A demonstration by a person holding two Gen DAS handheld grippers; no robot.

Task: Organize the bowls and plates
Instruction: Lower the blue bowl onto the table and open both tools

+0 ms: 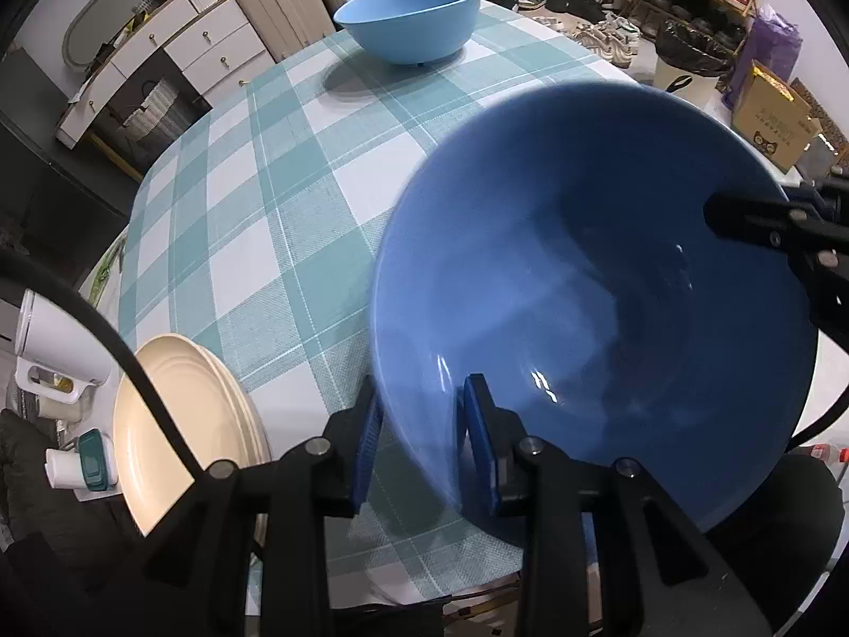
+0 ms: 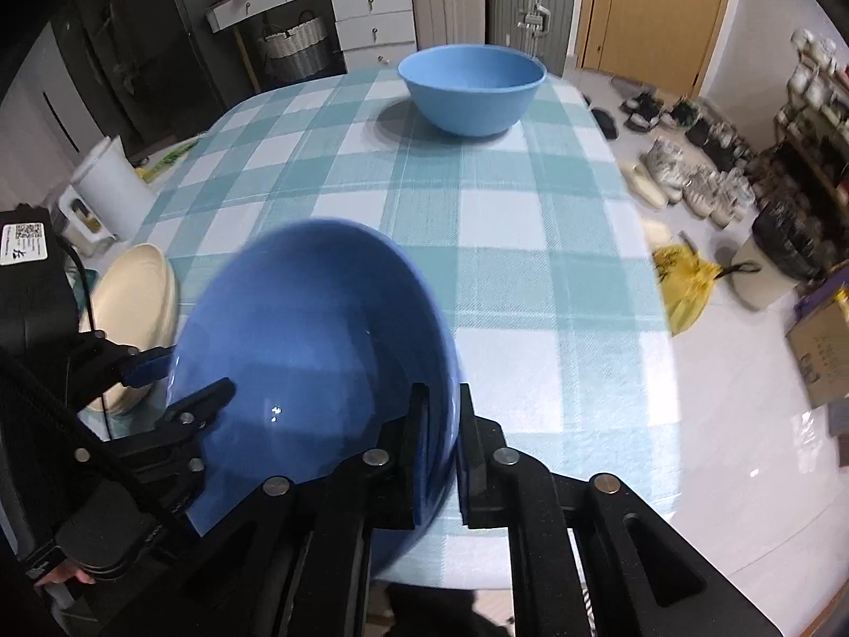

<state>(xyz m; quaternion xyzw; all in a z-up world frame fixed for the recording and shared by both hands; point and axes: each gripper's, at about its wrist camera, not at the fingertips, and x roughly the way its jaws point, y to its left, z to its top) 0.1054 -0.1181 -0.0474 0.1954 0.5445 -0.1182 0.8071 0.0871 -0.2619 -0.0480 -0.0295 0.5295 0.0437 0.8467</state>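
1. I am holding the dark bowl (image 2: pixel 313 350) tilted over the table's (image 1: pixel 254 223) near edge; the light bowl (image 2: pixel 472 87) is sitting well apart at the far edge, straight ahead, and the plates (image 1: pixel 175 424) are lying at the near left edge.
2. My right gripper (image 2: pixel 440 451) is pinching the dark bowl's right rim — the nearer grip for carrying it forward, I judge.
3. My left gripper (image 1: pixel 419 440) is straddling the left rim, jaws part spread — pads not pressing.
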